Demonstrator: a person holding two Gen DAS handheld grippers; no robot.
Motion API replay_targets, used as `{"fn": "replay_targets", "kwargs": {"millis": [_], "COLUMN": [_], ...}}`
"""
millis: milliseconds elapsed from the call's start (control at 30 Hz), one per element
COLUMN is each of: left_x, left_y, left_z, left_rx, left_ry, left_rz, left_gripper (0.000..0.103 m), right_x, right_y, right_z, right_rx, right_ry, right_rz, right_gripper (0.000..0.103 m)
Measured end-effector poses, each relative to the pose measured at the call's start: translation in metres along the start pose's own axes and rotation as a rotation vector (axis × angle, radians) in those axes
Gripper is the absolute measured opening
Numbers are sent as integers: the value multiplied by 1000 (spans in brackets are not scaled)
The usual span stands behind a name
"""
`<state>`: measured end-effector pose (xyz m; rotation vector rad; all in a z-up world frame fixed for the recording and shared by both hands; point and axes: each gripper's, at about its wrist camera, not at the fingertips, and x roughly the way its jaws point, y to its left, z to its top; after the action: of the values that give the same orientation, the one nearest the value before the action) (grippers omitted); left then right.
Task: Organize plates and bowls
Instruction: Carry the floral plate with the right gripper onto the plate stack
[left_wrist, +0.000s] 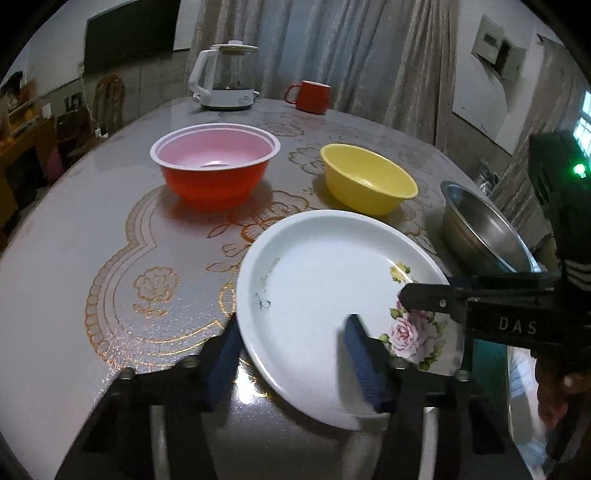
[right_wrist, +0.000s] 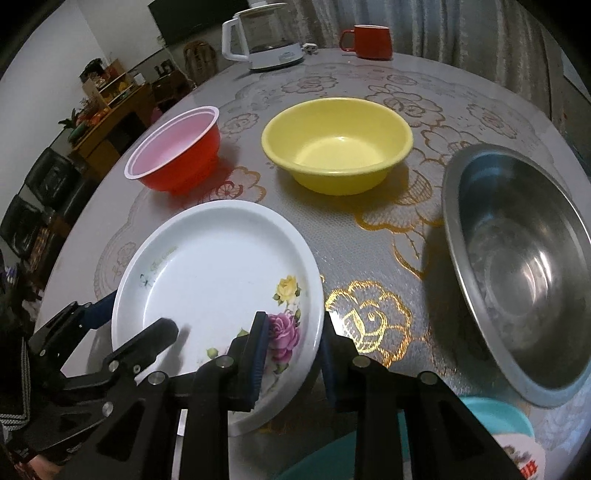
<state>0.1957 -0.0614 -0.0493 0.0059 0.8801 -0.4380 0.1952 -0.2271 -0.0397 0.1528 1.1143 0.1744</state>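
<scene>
The red bowl (right_wrist: 173, 151) sits far left on the table (right_wrist: 369, 229); nearer, the left gripper (left_wrist: 291, 354) straddles the white floral plate's (right_wrist: 207, 273) rim, whether its pads press I cannot tell; the right gripper (right_wrist: 291, 354) is clenched on the tilted plate's near rim; beyond stands the yellow bowl (right_wrist: 336, 144); the steel bowl (right_wrist: 524, 266) lies rightmost.

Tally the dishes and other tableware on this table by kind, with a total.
Bowls: 3 – red bowl, yellow bowl, steel bowl
Plates: 1 – white floral plate
Mugs: 1 – red mug
Kettles: 1 – glass kettle
Total: 6
</scene>
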Motion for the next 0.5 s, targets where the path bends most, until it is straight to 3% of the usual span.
{"fn": "replay_targets", "kwargs": {"millis": [133,300,500], "left_x": [-5,-21,-46], "left_y": [5,22,55], "left_z": [-4,-19,-41], "left_rx": [0,-19,-78], "left_ry": [-2,-4,-28], "left_rz": [18,61,85], "left_gripper": [44,44,45], "right_x": [0,-1,-1], "right_y": [3,22,56], "right_z": [0,-9,-29], "right_rx": [-13,-34,4], "right_ry": [11,22,3], "right_rz": [-4,21,118], "right_gripper": [27,27,27]}}
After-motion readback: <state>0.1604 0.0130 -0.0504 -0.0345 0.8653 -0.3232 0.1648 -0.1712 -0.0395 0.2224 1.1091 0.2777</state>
